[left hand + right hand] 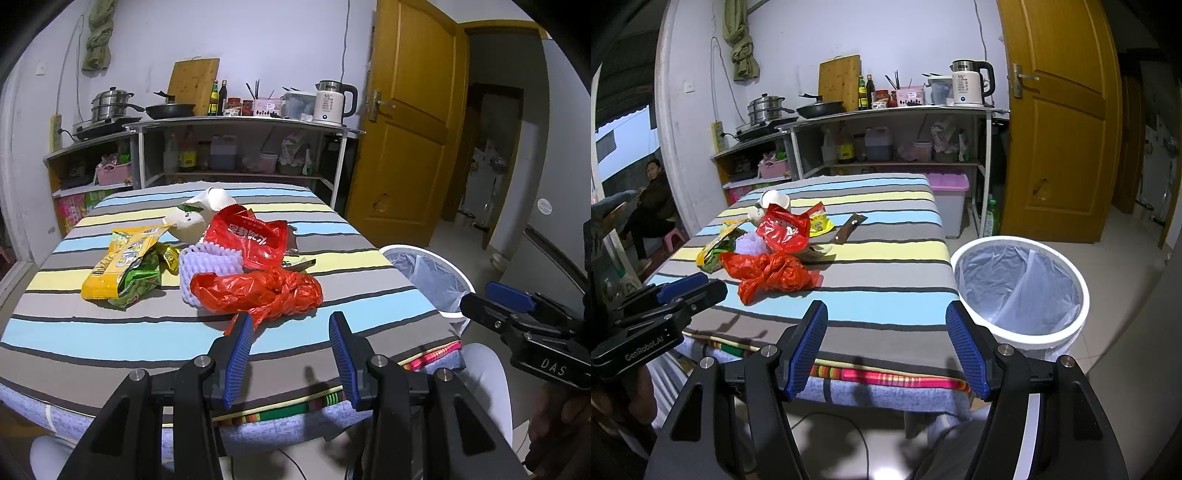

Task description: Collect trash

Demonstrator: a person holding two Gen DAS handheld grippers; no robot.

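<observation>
Left gripper (291,326), bottom centre of the left view: blue pads spread, nothing between them, held over the near edge of the striped table (110,332). The tip of the left pad sits just in front of the red bag (258,291), which lies mid-frame; cannot tell whether they touch.

Right gripper (886,317), bottom centre of the right view: pads spread wide, empty, over the table's near right corner.

Bin (1019,291), lower right of the right view: white, lined with a pale plastic bag, standing on the floor just beside the table's right edge.

Trash pile, centre-left of the table. The red bag is knotted and nearest. Behind it, touching, is white foam netting (210,262). Left of that, a yellow packet (118,266) lies over a green packet (142,280). A red wrapper (255,240) sits on the netting. A white cup (207,210) lies on its side at the back of the pile. A brown wrapper (847,230) lies apart to the right.

Far: a shelf with pots, a pan, bottles and a kettle (332,101) at upper centre; a yellow door (410,122) at upper right.
</observation>
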